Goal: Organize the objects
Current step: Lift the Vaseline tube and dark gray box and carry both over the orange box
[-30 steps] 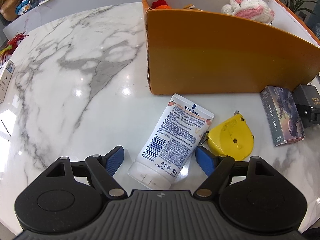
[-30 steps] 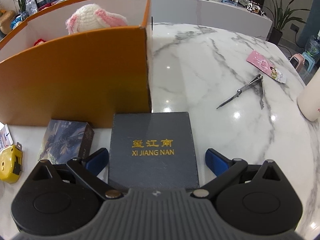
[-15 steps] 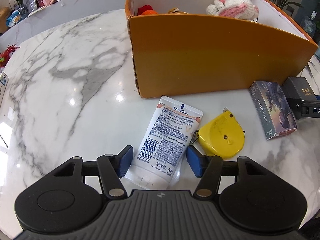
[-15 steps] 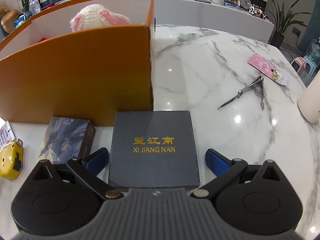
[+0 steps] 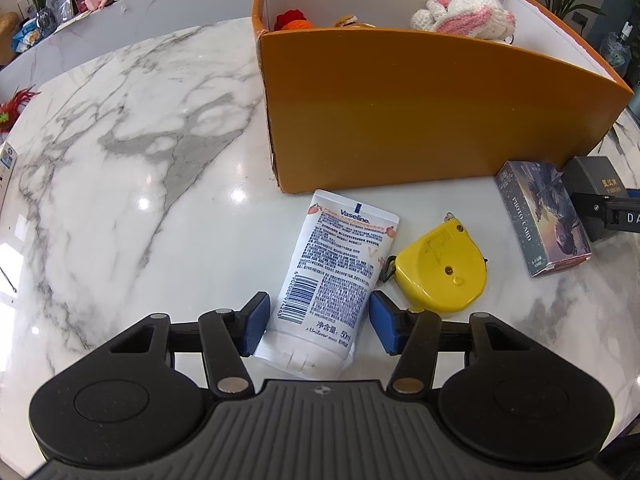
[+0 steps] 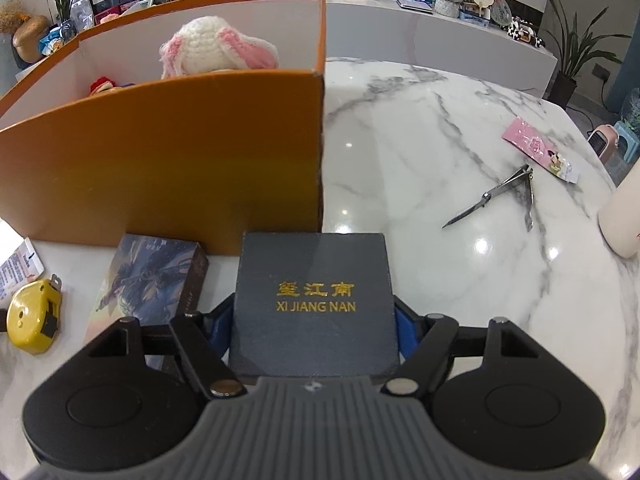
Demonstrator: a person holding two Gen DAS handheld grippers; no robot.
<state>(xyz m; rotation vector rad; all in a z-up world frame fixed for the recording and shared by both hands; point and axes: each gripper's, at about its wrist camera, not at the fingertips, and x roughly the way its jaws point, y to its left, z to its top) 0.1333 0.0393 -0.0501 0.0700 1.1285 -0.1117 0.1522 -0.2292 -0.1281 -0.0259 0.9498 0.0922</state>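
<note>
A white Vaseline tube (image 5: 336, 264) lies flat on the marble table (image 5: 120, 160), cap end toward me. My left gripper (image 5: 320, 328) straddles that end with its jaws closing; the left pad is at the tube's edge and a narrow gap shows at the right pad. A dark square box lettered XI JIANG NAN (image 6: 316, 272) sits at the corner of the orange box (image 6: 160, 160). My right gripper (image 6: 314, 332) is closing on it, its blue pads against both sides. A yellow tape measure (image 5: 440, 272) and a photo card box (image 5: 540, 224) lie between the two.
The orange box (image 5: 420, 120) is open-topped and holds a knitted bunny (image 5: 468, 14) and small toys. On the marble to the right lie a nail clipper (image 6: 504, 196) and a pink packet (image 6: 540, 152). A pale cylinder (image 6: 624, 216) stands at the right edge.
Both grippers' jaws have come inward: the left around the tube's cap end, the right from wide apart onto the dark box's sides. Neither object has shifted on the table.
</note>
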